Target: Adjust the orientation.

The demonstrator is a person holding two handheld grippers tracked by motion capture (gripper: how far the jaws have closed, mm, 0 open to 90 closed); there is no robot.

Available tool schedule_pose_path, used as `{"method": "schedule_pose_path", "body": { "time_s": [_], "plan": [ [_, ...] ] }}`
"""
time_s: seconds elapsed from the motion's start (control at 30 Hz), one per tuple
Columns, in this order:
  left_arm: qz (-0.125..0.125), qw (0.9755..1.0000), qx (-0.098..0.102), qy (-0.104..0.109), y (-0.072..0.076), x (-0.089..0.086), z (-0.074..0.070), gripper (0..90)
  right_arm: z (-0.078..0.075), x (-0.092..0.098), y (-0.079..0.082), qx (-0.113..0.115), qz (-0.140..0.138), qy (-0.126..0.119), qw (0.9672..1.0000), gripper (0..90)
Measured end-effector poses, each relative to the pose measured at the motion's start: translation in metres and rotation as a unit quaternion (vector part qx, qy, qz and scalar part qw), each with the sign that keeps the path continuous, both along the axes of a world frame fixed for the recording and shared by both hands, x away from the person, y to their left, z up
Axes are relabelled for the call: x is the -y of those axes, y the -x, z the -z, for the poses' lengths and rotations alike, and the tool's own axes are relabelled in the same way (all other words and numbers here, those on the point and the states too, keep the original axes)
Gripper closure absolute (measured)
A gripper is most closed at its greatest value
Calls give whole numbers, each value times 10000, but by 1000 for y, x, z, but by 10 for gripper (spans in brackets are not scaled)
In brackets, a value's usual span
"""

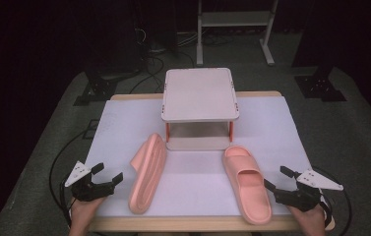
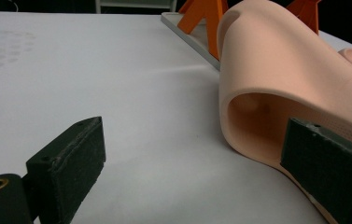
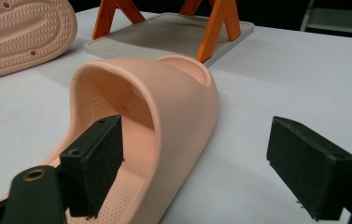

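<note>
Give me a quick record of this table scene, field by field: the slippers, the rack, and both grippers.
left slipper: pink, tipped on its side, sole facing right
right slipper: pink, upright on its sole
rack: two-level, orange legs, behind the slippers, both shelves bare
table: white cover
left gripper: open, beside the left slipper, holding nothing
right gripper: open, one jaw inside the right slipper's side, one outside; contact unclear
</note>
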State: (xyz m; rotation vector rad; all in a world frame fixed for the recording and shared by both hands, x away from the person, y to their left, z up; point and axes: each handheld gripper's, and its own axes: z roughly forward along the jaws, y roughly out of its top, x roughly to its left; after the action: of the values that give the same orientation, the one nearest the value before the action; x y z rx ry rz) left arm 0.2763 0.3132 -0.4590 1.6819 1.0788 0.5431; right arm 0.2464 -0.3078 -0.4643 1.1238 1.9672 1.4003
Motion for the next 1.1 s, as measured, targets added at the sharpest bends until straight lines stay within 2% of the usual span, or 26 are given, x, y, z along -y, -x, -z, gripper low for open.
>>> {"method": "schedule_pose_path", "body": {
  "time_s": [0.1, 0.27, 0.37, 0.6, 0.73, 0.87, 0.9, 1.0, 1.1],
  "plan": [
    [49, 9999, -78, -102, -2, 4, 1, 61, 0, 0, 0, -17, -4, -19, 10000, 183],
    [98, 9998, -134, -115, -5, 9, 3, 93, 0, -1, 0, -5, -15, -19, 10000, 182],
    [213, 9993, -213, -214, -10, 15, 4, 109, 0, -1, 0, -13, -44, -35, 10000, 180],
    [279, 9987, -277, -311, -17, 24, 6, 143, 0, -2, 0, 18, -60, -26, 10000, 179],
    [335, 9980, -394, -358, -22, 29, 7, 167, 0, -3, 1, 21, -73, -36, 10000, 178],
    [373, 9975, -458, -383, -26, 32, 9, 225, 0, -2, 2, 40, -56, -56, 10000, 178],
    [391, 9969, -511, -464, -28, 33, 10, 232, 0, -2, 2, 19, -50, -113, 9999, 178],
    [468, 9964, -622, -347, -30, 33, 12, 263, 0, -1, 0, 6, -59, -188, 9998, 175],
    [506, 9958, -666, -358, -32, 34, 12, 302, 1, -2, 0, -43, -70, -182, 9998, 175]
  ]
}}
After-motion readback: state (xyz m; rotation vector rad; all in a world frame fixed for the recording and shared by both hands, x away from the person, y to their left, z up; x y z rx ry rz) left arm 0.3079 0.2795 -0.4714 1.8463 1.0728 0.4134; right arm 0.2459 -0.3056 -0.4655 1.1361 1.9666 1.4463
